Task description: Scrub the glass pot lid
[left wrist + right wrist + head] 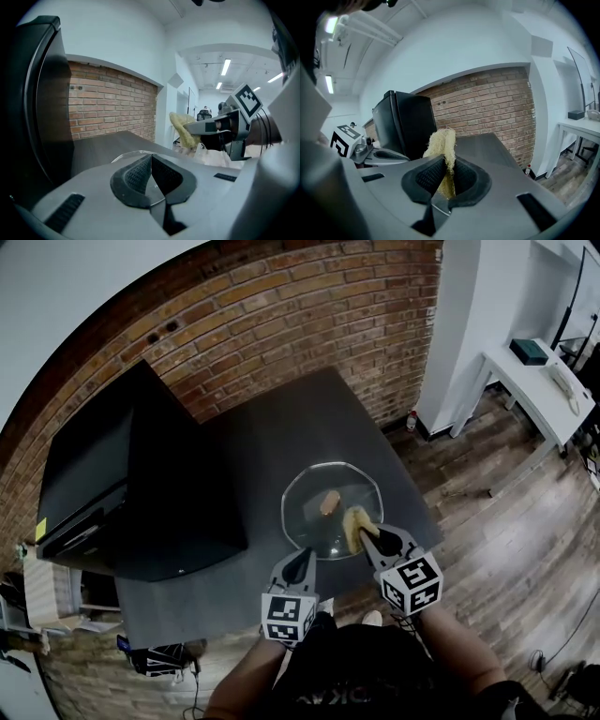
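Note:
The glass pot lid (319, 486) lies on the dark table (253, 437), its brown knob (328, 502) near the middle. My left gripper (302, 557) is at the lid's near rim, jaws closed on the thin glass edge (133, 153). My right gripper (367, 534) is shut on a yellow loofah scrubber (355, 524), which hangs over the lid's near right part. In the right gripper view the loofah (440, 140) sticks up from between the jaws of the right gripper (446, 165). The left gripper view shows the same loofah (182, 127) to the right, above the lid.
A big black appliance (122, 493) takes up the table's left side. A brick wall (281, 324) runs behind the table. A white desk (539, 381) stands on the wooden floor (506, 540) to the right. The table's near edge is right under both grippers.

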Available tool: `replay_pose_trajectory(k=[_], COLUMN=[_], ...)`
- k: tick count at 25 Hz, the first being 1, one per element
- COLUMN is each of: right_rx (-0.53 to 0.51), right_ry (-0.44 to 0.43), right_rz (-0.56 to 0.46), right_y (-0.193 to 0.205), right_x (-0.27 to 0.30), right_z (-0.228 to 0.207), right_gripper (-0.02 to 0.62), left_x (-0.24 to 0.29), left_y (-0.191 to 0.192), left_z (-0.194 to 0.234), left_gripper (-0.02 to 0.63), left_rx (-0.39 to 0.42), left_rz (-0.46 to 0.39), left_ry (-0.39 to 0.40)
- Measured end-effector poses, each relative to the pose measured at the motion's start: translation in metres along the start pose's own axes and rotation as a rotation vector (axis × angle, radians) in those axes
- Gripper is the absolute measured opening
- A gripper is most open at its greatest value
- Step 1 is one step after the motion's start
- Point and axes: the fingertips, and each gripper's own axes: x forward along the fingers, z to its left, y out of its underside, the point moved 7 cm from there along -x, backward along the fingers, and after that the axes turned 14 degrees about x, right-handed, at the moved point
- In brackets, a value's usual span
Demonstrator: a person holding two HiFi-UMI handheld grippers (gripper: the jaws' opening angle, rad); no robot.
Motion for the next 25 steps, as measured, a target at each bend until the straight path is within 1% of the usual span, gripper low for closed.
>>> replay_pose_trajectory(k=[7, 13, 19, 25], right_rx=[-0.001, -0.001, -0.008, -0.01], right_ry=[0.024, 0.043, 0.061, 0.077], right_rz=[0.09, 0.232, 0.349, 0.42], right_y=[0.017, 0.05, 0.084, 0.106], right_x=[0.047, 0.093, 0.128, 0.148], right_z=[-0.001, -0.005, -0.018, -0.02], right_gripper=[0.048, 0.048, 0.048, 0.048], left_x=[0.037, 0.071, 0.102, 0.116], left_y=[0.025, 0.059, 0.088, 0.107], left_z=[0.028, 0.046, 0.054, 0.059], left_gripper=[0.034, 0.034, 0.034, 0.034], left_rx=[-0.019, -0.045, -0.058, -0.071], left_rz=[0.064, 0.155, 0.219, 0.261], left_ry=[0.052, 0.102, 0.134, 0.152])
